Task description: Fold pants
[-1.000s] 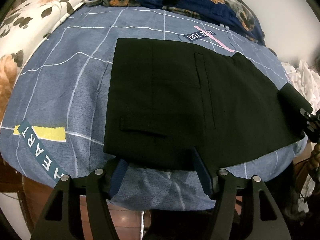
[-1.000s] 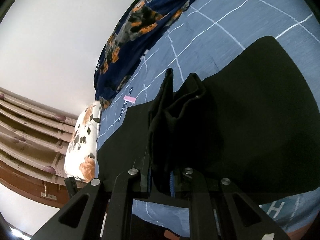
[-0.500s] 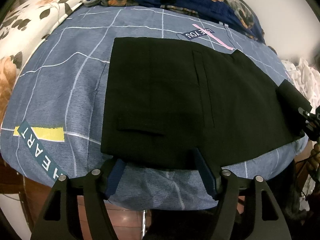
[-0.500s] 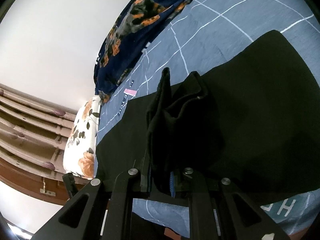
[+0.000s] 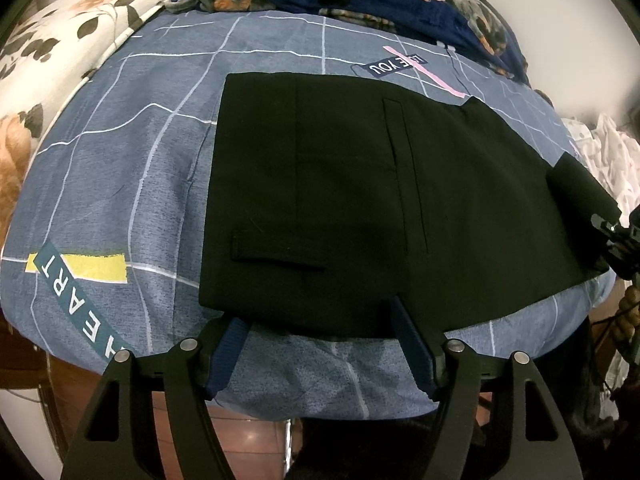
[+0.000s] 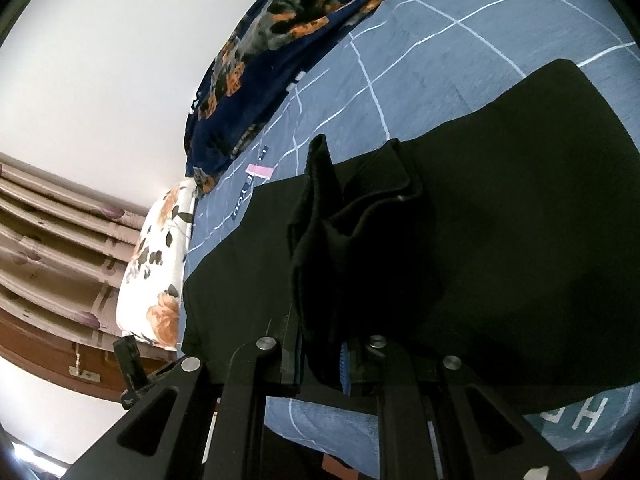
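On the bed (image 5: 132, 184), black pants (image 5: 360, 200) are lying flat. Right gripper (image 6: 324, 360) is clamping a bunched end for folding; left gripper (image 5: 320, 344), fingers apart and just widening, is straddling the near hem, needing to close next.

The left gripper's (image 5: 320, 320) fingertips are hidden under the near hem of the black pants (image 5: 360, 200). In the right wrist view, bunched fabric covers the right gripper's (image 6: 324, 360) pads. Printed words on the bedsheet (image 5: 120, 160) are cut off: one by the mattress edge, another beneath the pants.
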The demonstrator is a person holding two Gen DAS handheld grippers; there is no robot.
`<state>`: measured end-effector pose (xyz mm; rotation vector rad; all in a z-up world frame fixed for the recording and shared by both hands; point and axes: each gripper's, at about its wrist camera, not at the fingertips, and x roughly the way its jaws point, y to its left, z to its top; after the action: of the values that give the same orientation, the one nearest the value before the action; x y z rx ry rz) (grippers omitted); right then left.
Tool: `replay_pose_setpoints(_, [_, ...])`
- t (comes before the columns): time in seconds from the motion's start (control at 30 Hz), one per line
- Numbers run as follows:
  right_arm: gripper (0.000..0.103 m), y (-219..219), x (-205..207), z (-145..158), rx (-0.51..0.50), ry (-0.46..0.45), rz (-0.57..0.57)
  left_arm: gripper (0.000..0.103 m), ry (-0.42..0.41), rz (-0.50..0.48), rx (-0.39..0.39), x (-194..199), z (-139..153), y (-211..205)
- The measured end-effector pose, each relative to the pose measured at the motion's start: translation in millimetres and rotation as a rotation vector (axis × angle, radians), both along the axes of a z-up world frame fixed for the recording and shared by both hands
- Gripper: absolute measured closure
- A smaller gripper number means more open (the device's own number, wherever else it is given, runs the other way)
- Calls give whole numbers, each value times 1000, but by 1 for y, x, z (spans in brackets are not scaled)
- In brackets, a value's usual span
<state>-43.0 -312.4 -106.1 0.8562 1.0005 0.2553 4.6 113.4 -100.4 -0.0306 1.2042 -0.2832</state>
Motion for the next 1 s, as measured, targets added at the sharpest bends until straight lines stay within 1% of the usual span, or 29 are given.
replay_pose_setpoints(0.17, [88, 3, 1, 0, -23, 3, 11, 32, 7, 15, -7, 1, 0, 2])
replay_pose_setpoints(0.27, [87, 5, 1, -1, -31, 7, 16, 31, -5, 49, 28, 2, 3, 7])
replay_pose_setpoints(0.33, [86, 7, 1, -3, -35, 12, 19, 31, -29, 88, 51, 4, 8, 15])
replay_pose_setpoints(0.43, [86, 9, 1, -4, -53, 14, 28, 31, -71, 161, 7, 4, 19, 31])
replay_pose_setpoints(0.53, [85, 12, 2, -4, -65, 15, 39, 31, -109, 191, -11, 3, 28, 37])
replay_pose_setpoints(0.6, [82, 13, 2, -4, -66, 17, 48, 30, -117, 190, -19, 1, 30, 38])
replay_pose_setpoints(0.7, [77, 18, 3, -5, -67, 19, 62, 29, -102, 173, -7, 2, 27, 33])
replay_pose_setpoints(0.77, [75, 21, 4, -5, -81, 21, 73, 29, -91, 161, 2, 3, 24, 31])
replay_pose_setpoints(0.9, [69, 25, 4, -4, -93, 23, 88, 29, -83, 159, 0, 7, 24, 31])
replay_pose_setpoints(1.0, [63, 27, 4, -6, -78, 32, 93, 29, -68, 163, -6, 7, 21, 31])
